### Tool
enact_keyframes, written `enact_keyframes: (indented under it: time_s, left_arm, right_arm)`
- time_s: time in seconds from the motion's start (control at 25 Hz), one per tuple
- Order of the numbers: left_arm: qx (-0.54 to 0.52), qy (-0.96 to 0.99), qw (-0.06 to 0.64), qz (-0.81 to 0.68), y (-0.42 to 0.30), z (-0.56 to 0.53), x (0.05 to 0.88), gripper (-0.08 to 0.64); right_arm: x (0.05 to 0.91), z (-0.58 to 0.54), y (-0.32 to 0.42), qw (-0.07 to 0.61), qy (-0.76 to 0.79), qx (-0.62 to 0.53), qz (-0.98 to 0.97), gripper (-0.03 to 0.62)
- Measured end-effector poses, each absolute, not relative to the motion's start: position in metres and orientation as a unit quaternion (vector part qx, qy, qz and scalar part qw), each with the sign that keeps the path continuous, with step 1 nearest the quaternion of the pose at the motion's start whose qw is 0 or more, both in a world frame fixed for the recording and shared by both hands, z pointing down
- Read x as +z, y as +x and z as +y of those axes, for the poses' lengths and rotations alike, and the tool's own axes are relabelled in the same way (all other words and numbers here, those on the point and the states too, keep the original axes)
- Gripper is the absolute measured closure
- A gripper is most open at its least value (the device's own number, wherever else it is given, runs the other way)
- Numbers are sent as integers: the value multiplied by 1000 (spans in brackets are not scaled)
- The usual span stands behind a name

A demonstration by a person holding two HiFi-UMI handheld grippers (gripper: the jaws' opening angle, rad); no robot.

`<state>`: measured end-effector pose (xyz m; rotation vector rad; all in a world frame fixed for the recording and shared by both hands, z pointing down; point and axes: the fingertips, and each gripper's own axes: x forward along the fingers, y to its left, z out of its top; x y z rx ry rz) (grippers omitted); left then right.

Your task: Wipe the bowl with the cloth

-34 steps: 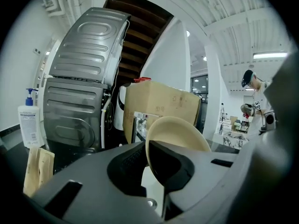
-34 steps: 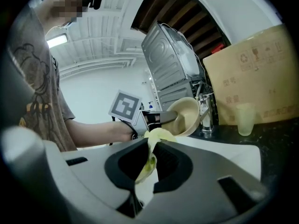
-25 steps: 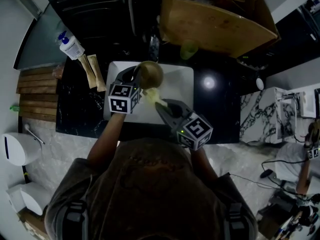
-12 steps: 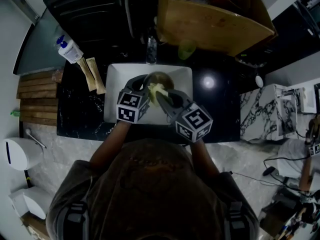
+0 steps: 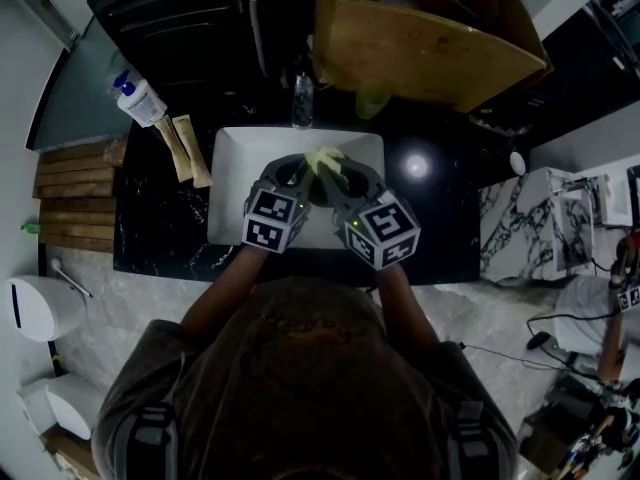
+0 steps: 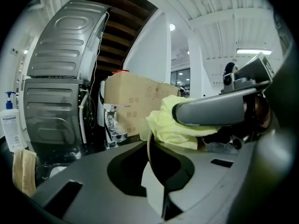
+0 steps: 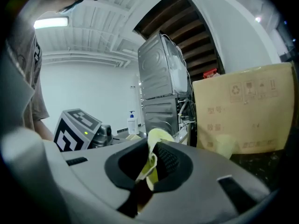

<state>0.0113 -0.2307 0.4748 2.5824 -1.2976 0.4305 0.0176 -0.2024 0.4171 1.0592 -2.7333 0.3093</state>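
The left hand-held gripper [image 5: 292,172] is shut on the thin rim of the bowl [image 6: 150,190], held over the white sink [image 5: 230,168]; the right hand-held gripper [image 7: 149,164] pinches the yellow cloth [image 5: 325,158], right at the bowl's edge. Wiping looks under way; next, I think, the cloth must rub round the inside.

The right gripper [image 7: 150,164] has its jaws closed on a fold of yellow cloth [image 7: 156,136] that sticks up between them. To the left sits the left gripper [image 7: 74,125], showing its marker cube. Behind stand a soap bottle [image 7: 132,122], a tall metal appliance [image 7: 163,78] and a cardboard box [image 7: 247,111], with what may be a pale cup [image 7: 225,146] before it.
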Motion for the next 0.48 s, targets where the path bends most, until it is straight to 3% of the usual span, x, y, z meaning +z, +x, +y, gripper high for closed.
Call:
enact_keyframes:
  time_s: [0.48]
  left_arm:
    - [142,877,115,-444,9,-230,469,535]
  right_arm:
    - [428,-213,30,146,390,72,-907,571]
